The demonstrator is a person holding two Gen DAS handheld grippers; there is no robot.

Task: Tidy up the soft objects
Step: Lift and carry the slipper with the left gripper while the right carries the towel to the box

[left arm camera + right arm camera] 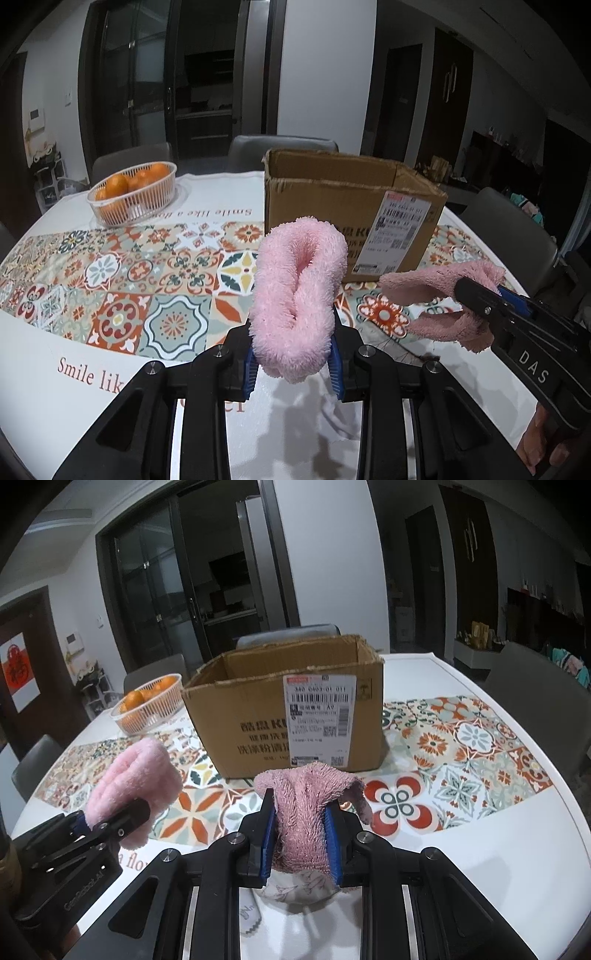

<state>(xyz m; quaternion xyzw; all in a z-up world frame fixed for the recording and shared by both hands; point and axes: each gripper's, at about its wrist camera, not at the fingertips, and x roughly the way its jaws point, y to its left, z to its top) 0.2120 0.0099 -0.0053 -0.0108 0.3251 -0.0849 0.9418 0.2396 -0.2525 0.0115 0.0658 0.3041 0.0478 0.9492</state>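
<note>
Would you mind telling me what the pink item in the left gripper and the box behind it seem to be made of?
Pink fluffy sock: seemingly plush fleece, matte, with fuzzy pile all over. Cardboard box: brown corrugated cardboard, matte, with torn, ragged top edges and a paper shipping label.

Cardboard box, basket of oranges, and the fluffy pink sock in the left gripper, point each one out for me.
cardboard box point(243, 709), right wrist view, bare front wall left of the label.
basket of oranges point(147, 201), left wrist view, white slatted side wall.
fluffy pink sock point(291, 295), left wrist view, its folded middle.

Left hand-held gripper point(293, 363) clamps a fluffy pink sock point(299, 291) before the cardboard box point(347, 206).
</note>
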